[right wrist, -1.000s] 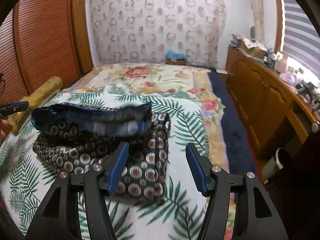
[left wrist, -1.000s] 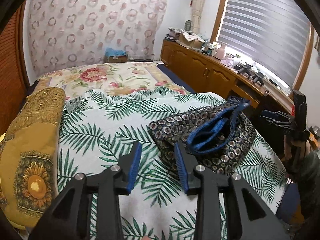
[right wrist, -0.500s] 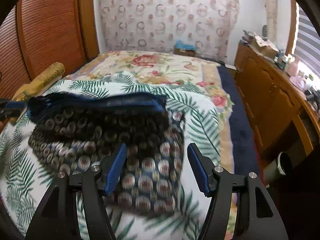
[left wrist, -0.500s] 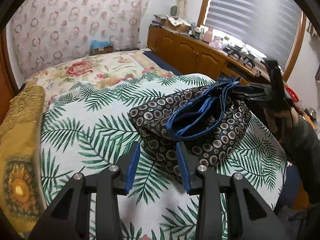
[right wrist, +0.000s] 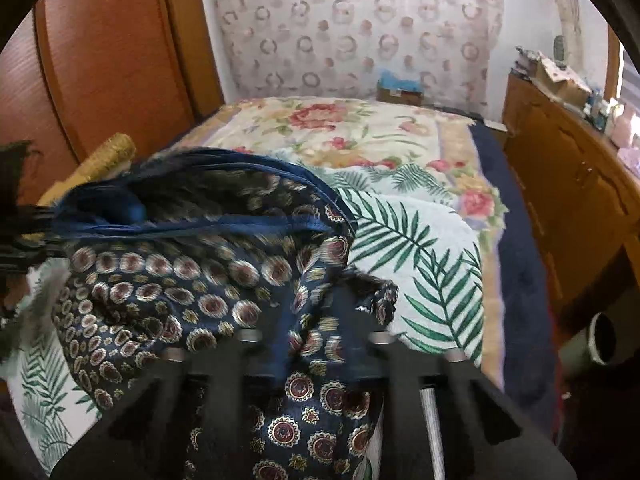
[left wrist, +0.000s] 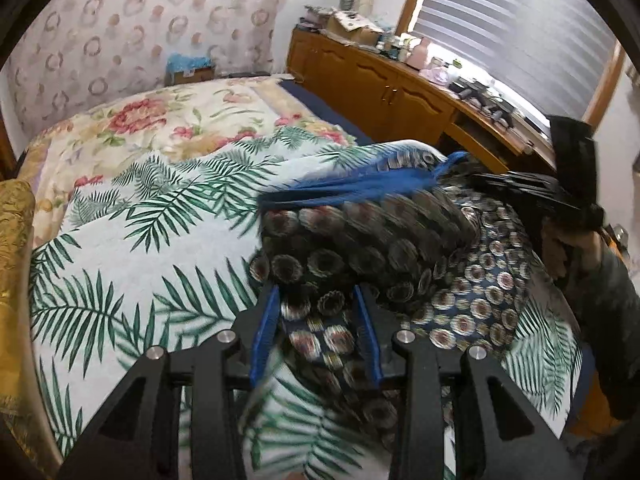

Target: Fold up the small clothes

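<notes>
Right gripper (right wrist: 320, 312) fingertips perhaps cloth-covered

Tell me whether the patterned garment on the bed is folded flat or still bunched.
Bunched. The patterned garment sits heaped in wrinkled layers on the palm-leaf blanket, its blue waistband lifted, not laid flat.

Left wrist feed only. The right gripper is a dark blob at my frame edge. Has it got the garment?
Observer: Yes. The right gripper has just been closing; its own view shows the fingers shut on a bunched fold of the patterned garment.
Operator: Anything on the floor that side?
Observer: A grey cylinder, open end facing the camera, low on the right of that view.
Operator: And past the garment's other end?
Observer: A wooden slatted door fills that view's left side.
</notes>
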The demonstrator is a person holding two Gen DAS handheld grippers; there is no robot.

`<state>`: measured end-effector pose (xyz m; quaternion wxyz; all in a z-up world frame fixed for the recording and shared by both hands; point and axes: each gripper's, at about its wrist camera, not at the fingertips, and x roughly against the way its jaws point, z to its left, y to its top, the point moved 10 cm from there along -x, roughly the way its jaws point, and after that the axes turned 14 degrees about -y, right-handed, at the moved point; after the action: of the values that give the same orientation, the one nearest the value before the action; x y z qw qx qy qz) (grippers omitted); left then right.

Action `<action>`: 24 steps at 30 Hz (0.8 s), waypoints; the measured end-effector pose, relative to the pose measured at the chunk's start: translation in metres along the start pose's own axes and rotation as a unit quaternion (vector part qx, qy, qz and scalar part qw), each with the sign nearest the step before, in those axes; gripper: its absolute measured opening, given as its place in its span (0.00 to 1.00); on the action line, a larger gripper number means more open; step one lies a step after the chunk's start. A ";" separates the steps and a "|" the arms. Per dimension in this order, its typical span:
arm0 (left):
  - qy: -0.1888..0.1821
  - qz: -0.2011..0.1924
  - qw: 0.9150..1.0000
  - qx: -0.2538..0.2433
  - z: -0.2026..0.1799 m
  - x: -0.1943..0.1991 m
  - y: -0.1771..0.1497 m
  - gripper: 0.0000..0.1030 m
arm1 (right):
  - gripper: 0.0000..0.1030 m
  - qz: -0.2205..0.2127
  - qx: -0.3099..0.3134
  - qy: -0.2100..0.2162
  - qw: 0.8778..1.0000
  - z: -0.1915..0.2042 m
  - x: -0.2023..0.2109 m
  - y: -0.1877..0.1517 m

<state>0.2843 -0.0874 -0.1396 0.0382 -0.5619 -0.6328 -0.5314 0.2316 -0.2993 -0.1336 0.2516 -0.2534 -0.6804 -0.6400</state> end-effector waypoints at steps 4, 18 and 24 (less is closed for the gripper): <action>0.010 0.011 1.000 0.018 0.019 -0.013 0.001 0.36 | 0.02 -0.018 -0.042 -0.020 0.999 -0.018 0.007 0.005; 0.021 0.016 0.999 0.019 0.029 -0.022 0.000 0.41 | 0.64 0.042 -0.032 -0.064 0.997 -0.015 -0.015 -0.007; -0.010 0.019 0.999 0.028 0.022 -0.023 0.000 0.40 | 0.70 0.063 -0.055 -0.042 0.996 -0.017 -0.026 -0.021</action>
<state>0.3052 -0.0872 -0.1643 0.0578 -0.5781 -0.6371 -0.5065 0.2376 -0.3175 -0.1660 0.2486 -0.3355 -0.6370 -0.6480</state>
